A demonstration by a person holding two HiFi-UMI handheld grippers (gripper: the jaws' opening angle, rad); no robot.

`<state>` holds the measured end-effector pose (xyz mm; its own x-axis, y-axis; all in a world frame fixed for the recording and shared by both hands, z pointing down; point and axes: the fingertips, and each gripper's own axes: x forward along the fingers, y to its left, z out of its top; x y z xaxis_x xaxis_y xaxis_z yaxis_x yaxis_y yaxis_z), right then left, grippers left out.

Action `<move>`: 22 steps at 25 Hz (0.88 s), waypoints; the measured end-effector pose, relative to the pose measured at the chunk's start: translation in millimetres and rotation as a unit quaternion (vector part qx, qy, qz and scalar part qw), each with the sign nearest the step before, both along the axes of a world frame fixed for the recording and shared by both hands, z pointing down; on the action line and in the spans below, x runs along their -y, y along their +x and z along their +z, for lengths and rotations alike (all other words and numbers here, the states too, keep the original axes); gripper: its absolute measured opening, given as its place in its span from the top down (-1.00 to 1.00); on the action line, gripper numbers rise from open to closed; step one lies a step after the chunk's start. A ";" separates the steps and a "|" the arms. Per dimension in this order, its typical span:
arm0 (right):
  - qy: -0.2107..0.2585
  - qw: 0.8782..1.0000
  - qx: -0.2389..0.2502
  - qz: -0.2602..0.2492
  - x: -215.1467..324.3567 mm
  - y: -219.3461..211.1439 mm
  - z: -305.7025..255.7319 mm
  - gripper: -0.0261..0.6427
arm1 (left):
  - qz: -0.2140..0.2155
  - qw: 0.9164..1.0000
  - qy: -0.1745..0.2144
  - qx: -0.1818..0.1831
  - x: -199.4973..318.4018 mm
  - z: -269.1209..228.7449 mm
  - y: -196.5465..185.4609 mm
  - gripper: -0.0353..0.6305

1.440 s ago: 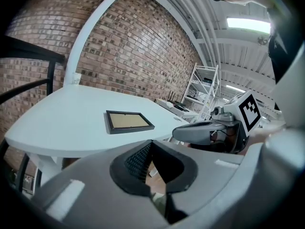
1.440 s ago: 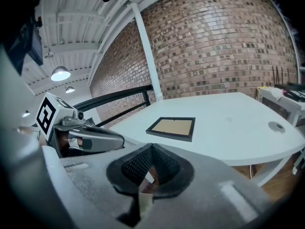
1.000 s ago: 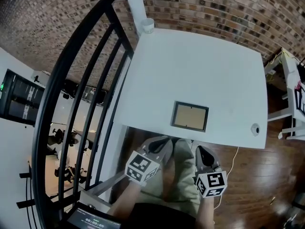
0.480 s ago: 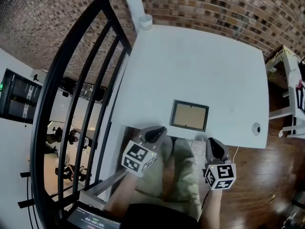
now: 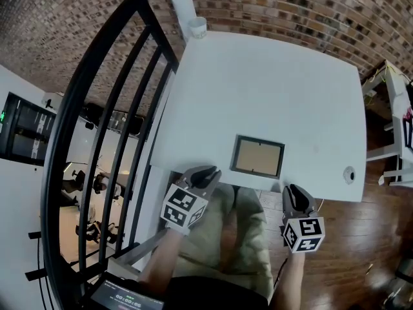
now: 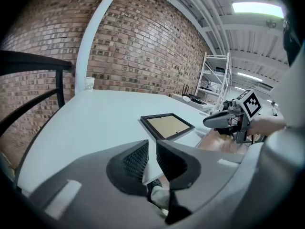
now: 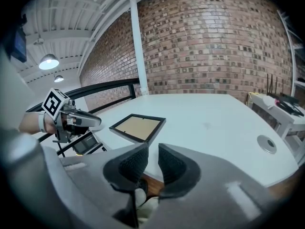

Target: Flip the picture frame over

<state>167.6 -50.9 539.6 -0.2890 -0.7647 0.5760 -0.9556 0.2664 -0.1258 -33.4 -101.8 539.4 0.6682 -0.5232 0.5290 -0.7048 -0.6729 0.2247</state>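
Your left hand-held gripper and right hand-held gripper just cracked open, narrow and empty, flanking the frame; flip not started.

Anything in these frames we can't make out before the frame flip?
- Picture frame: its downward face is hidden in every view, since it lies flat on the table.
- White cup: too small and far away in the head view to see inside.
- Screen: cut off by the head view's bottom edge, text too small to read.
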 end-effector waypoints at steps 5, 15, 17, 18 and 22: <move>-0.019 1.000 -0.001 -0.024 8.2 -15.7 5.5 0.68 | 0.032 0.999 -0.018 0.019 -1.3 10.9 17.7 0.56; -0.052 0.998 -0.021 -0.040 14.0 -26.4 19.4 0.61 | 0.054 0.996 -0.017 0.068 -0.9 17.9 27.6 0.53; -0.060 0.997 -0.020 -0.038 13.2 -26.3 23.0 0.61 | 0.061 0.995 -0.016 0.083 -1.8 20.5 29.9 0.51; -0.061 0.997 -0.017 -0.036 13.1 -26.2 23.6 0.61 | 0.065 0.994 -0.017 0.091 -2.8 22.3 31.0 0.51; -0.057 0.998 -0.010 -0.030 13.9 -25.2 23.7 0.61 | 0.070 0.992 -0.015 0.108 -4.2 27.3 32.5 0.50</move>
<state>142.4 -64.8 563.3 -0.3191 -0.6755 0.6647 -0.9413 0.3074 -0.1395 -0.8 -97.6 566.7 0.6030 -0.4155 0.6810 -0.6392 -0.7625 0.1007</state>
